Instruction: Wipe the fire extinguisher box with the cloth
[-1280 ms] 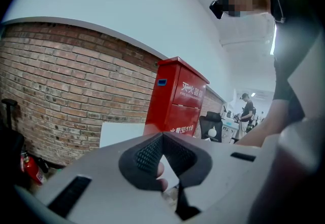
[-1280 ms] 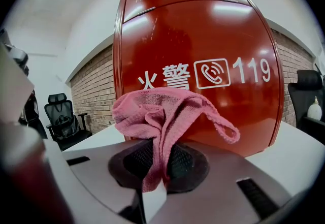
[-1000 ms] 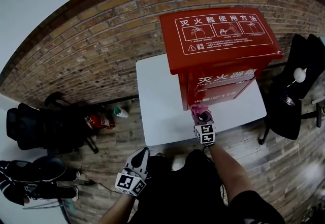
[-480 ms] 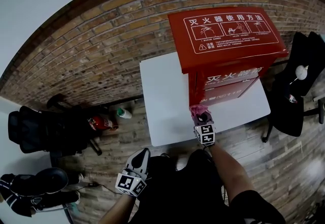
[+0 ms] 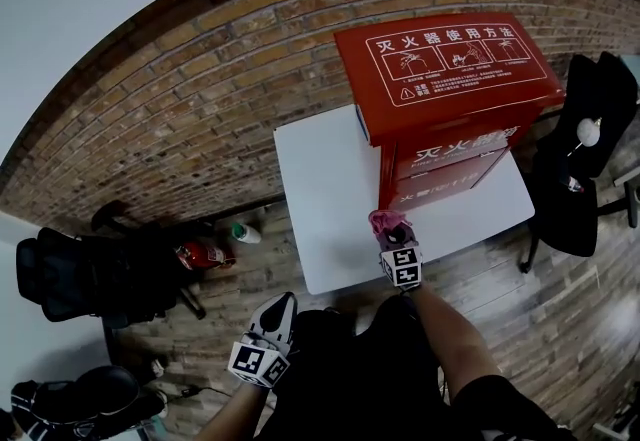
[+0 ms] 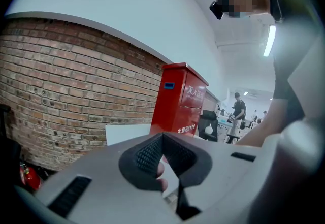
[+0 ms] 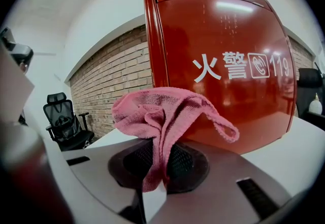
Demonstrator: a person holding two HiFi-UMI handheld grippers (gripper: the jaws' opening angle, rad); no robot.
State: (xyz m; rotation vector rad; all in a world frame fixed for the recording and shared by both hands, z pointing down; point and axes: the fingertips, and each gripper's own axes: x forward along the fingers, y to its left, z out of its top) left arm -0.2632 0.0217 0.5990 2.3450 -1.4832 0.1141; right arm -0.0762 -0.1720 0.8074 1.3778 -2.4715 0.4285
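The red fire extinguisher box (image 5: pixel 450 109) stands upright on a white table (image 5: pixel 320 199), white characters on its lid and front. It fills the right gripper view as the box (image 7: pixel 218 65). My right gripper (image 5: pixel 393 231) is shut on a pink cloth (image 5: pixel 387 222), held low at the box's front left corner. In its own view the cloth (image 7: pixel 162 111) bunches over the right gripper (image 7: pixel 163 164), close to the red face; contact cannot be told. My left gripper (image 5: pixel 277 314) hangs low, away from the table, shut and empty. From the left gripper (image 6: pixel 163 162) the box (image 6: pixel 177 101) shows far off.
A brick wall (image 5: pixel 200 99) runs behind the table. Black office chairs (image 5: pixel 90 269) and a small red extinguisher (image 5: pixel 200 254) stand on the wooden floor at left. Another black chair (image 5: pixel 585 159) stands at right. People (image 6: pixel 237 114) are far behind in the left gripper view.
The head view has shifted, so the box and table sit a bit higher and further right in frame. The right gripper with the cloth stays at the box's lower front corner. The left gripper has hardly moved.
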